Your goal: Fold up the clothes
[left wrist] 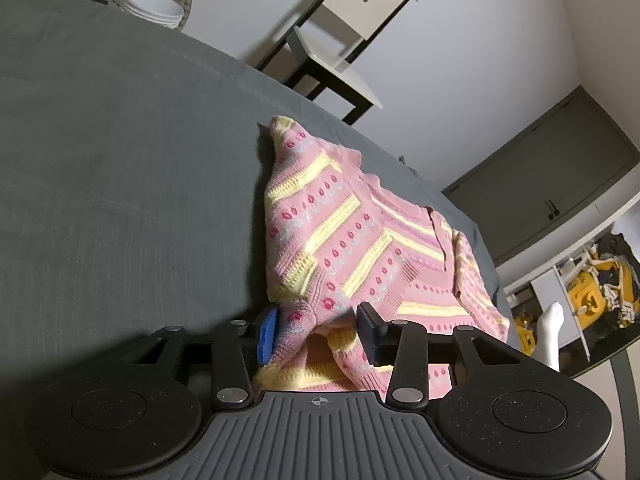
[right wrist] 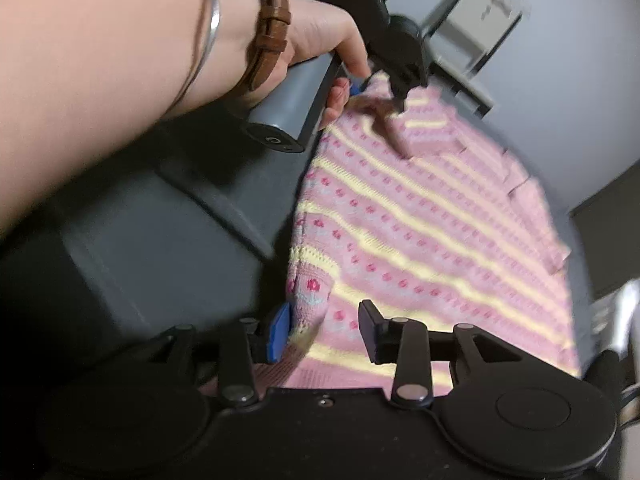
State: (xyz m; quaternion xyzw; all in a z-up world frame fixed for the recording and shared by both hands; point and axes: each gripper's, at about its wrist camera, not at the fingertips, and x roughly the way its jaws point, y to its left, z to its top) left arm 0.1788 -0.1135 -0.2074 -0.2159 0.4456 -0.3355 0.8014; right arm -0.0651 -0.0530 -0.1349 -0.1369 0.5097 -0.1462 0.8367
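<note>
A pink knitted sweater [left wrist: 352, 240] with yellow stripes and red flower dots lies on a bed covered by a grey sheet [left wrist: 120, 152], one part peaked up off the surface. The left gripper [left wrist: 318, 330] has its jaws partly spread, a bunched fold of the knit between the blue pads. The right gripper [right wrist: 326, 330] stands likewise, jaws part-open around a sweater edge; whether either actually pinches, I cannot tell. In the right wrist view a hand [right wrist: 320, 40] with a brown strap and thin bangle holds the left gripper's grey handle above the sweater's far corner. Beyond the bed stand a white side table [left wrist: 340, 68], stacked white bowls [left wrist: 154, 8] and cluttered shelves [left wrist: 568, 300].
</note>
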